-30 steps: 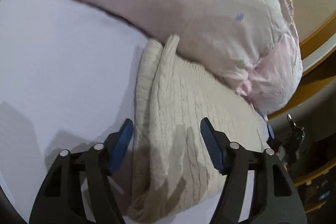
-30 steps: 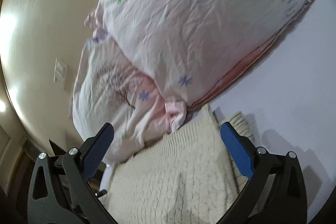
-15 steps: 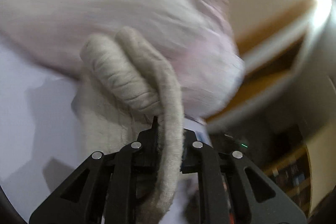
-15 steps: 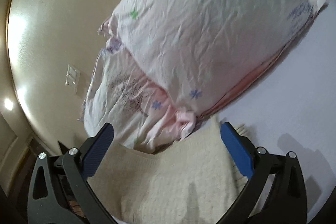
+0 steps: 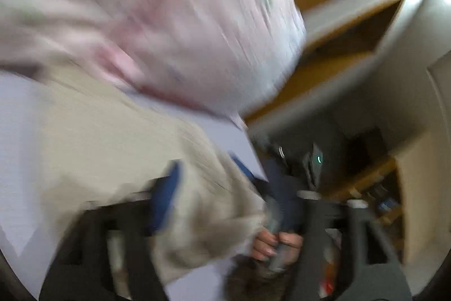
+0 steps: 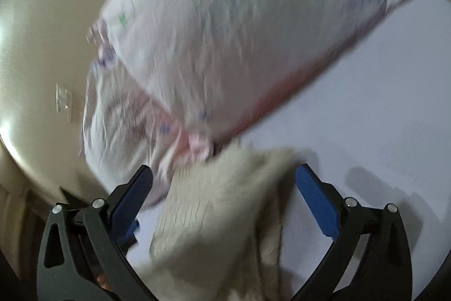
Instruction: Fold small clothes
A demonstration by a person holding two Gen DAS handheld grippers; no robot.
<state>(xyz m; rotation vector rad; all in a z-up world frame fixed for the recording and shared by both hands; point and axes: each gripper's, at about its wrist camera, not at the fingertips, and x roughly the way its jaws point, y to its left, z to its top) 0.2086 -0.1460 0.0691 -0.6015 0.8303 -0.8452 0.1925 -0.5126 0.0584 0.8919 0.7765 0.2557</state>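
Cream sweater (image 6: 225, 205) lies folded over on the bed (image 6: 366, 103) against the pillow (image 6: 239, 33) near the mattress edge, right gripper (image 6: 224, 188) spread wide above it, left gripper (image 5: 205, 185) released, blurred; final tidying likely remains.

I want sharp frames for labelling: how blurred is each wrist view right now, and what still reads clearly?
Left wrist: heavy motion smear; cream knit and pink pillow are streaks, gripper fingers ghosted. Right wrist: milder blur; right gripper stays crisp, knit texture partly readable, fisheye bending at edges.
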